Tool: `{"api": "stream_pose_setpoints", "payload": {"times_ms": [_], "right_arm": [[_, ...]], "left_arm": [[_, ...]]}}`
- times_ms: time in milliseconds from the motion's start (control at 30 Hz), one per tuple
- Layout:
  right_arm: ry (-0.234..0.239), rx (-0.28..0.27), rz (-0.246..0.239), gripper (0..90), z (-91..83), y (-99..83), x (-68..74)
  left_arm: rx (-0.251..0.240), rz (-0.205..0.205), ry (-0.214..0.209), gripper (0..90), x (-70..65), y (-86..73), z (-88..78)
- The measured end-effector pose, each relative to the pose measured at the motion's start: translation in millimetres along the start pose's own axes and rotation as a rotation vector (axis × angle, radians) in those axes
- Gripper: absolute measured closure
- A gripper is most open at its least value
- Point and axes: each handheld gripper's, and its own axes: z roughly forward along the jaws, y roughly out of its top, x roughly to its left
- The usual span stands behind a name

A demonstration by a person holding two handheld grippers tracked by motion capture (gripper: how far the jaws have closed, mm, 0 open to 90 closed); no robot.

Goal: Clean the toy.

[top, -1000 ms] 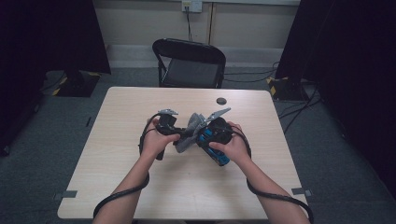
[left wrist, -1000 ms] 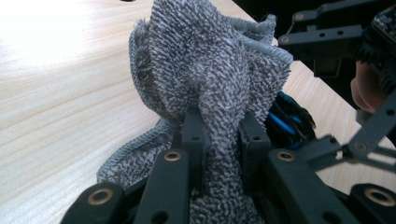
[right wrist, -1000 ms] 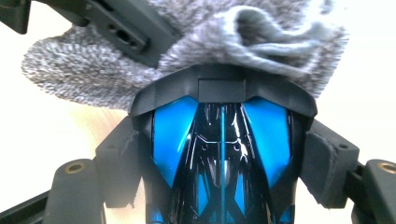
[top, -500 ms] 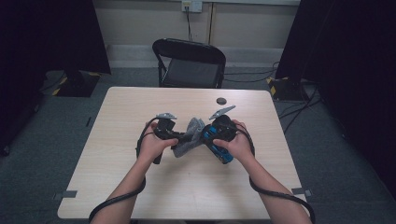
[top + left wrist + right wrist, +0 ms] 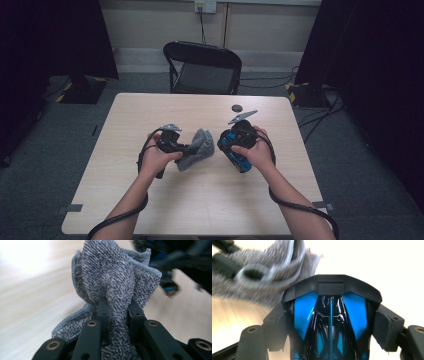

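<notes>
- High view: a grey cloth (image 5: 196, 150) is held in the left gripper (image 5: 186, 149) and a blue toy car (image 5: 233, 148) in the right gripper (image 5: 231, 146), both above the middle of the table (image 5: 150, 210). Cloth and car are just apart, so wiping is judged under way, not finished. The forearms are angled inward from the near edge, the grippers pointed at each other. A small dark disc (image 5: 237, 107) lies near the far edge.
- Left gripper view: the jaws are clamped tight on a bunched fold of cloth (image 5: 117, 285); the car (image 5: 172, 267) is seen blurred beyond.
- Right gripper view: the car (image 5: 330, 315) is gripped by its sides, jaws set wide; the cloth (image 5: 269, 270) hangs beyond.
</notes>
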Motion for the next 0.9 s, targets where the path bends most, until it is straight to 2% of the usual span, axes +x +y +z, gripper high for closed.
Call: {"api": "stream_pose_setpoints", "payload": {"times_ms": [100, 167, 267, 400, 533, 700, 900], "right_arm": [[0.009, -0.002, -0.008, 25.4, -0.6, 0.2, 3.5], [0.025, -0.005, -0.018, 25.4, -0.2, 1.1, 7.9], [0.037, -0.007, -0.032, 25.4, 1.1, 3.4, 13.6], [0.045, -0.012, -0.037, 25.4, 2.2, 7.2, 17.8], [0.042, -0.006, -0.038, 25.4, 3.1, 8.1, 18.2], [0.051, -0.013, -0.014, 25.4, 4.2, 6.7, 15.3], [0.034, -0.006, -0.027, 25.4, 5.2, 10.8, 17.1]], "left_arm": [[-0.035, -0.008, 0.047, 76.1, 4.1, 3.7, -1.9], [-0.054, -0.009, 0.058, 76.1, 3.7, 6.0, -0.1], [-0.039, 0.004, 0.036, 76.1, -1.2, 8.0, 7.9], [-0.004, 0.024, -0.013, 75.8, -11.1, 3.5, 23.5], [0.002, 0.006, -0.041, 75.8, -14.1, 0.0, 33.8], [0.023, 0.014, -0.062, 75.7, -19.7, -0.2, 40.6], [0.035, 0.030, -0.079, 75.7, -28.5, -2.0, 48.4]]}}
